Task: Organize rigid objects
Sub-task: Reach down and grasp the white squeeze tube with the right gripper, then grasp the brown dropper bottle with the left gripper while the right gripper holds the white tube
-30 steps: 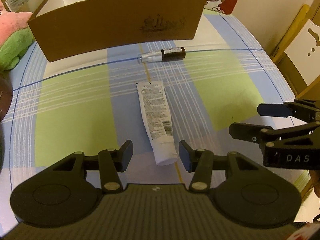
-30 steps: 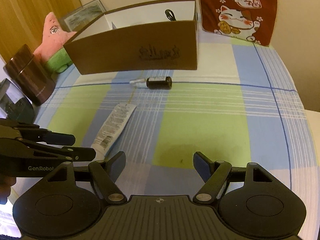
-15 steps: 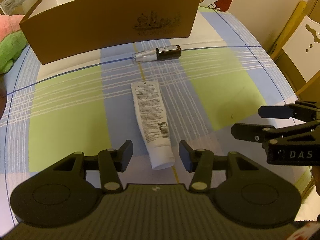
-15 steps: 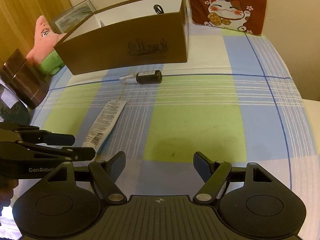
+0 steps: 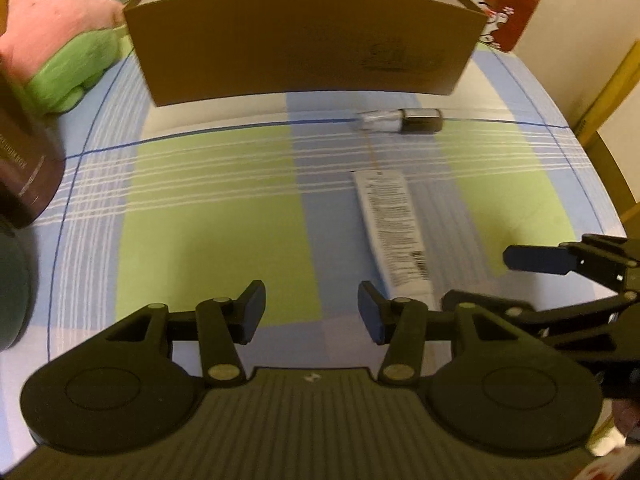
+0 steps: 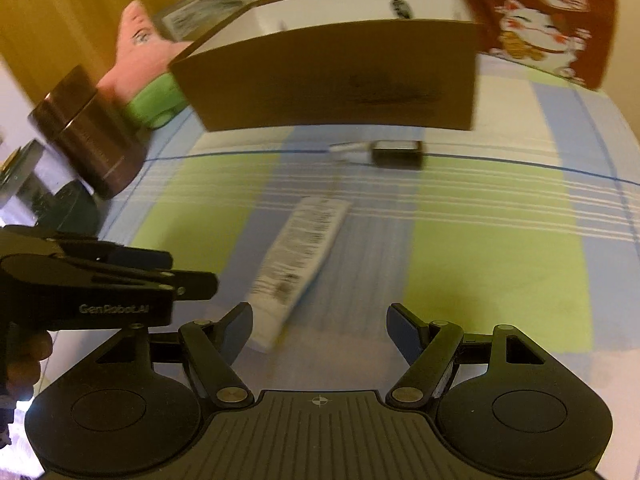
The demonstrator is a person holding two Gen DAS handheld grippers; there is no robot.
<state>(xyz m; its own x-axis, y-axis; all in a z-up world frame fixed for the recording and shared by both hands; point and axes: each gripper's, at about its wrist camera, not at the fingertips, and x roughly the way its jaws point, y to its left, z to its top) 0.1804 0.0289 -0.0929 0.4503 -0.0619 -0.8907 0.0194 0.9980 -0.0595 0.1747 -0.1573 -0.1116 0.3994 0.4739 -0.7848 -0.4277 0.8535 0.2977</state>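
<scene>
Both sets of jaws stand apart with nothing between them: the left gripper point(image 5: 311, 312) at the bottom of its own view, the right gripper point(image 6: 320, 326) at the bottom of its view. Neither touches anything.

Two items lie loose on the checked cloth point(image 5: 208, 240) that covers the surface. A white tube point(image 5: 394, 224) lies lengthwise right of centre in the left wrist view, its cap end just beside the left gripper's right jaw; in the right wrist view the same tube point(image 6: 300, 256) runs diagonally toward the lower left, ending near that gripper's left jaw. Farther up, a small dark bottle point(image 5: 404, 121) with a pale cap lies on its side, close in front of the brown cardboard box point(image 5: 304, 44).

Inside the box a dark item and a purple one show above the rim at the top of the frame, though blur makes them hard to identify; they may be things already sorted. As far as the pictures show, the tube and bottle are left to go in, so the task is partway at best, with no pick-up yet begun.
</scene>
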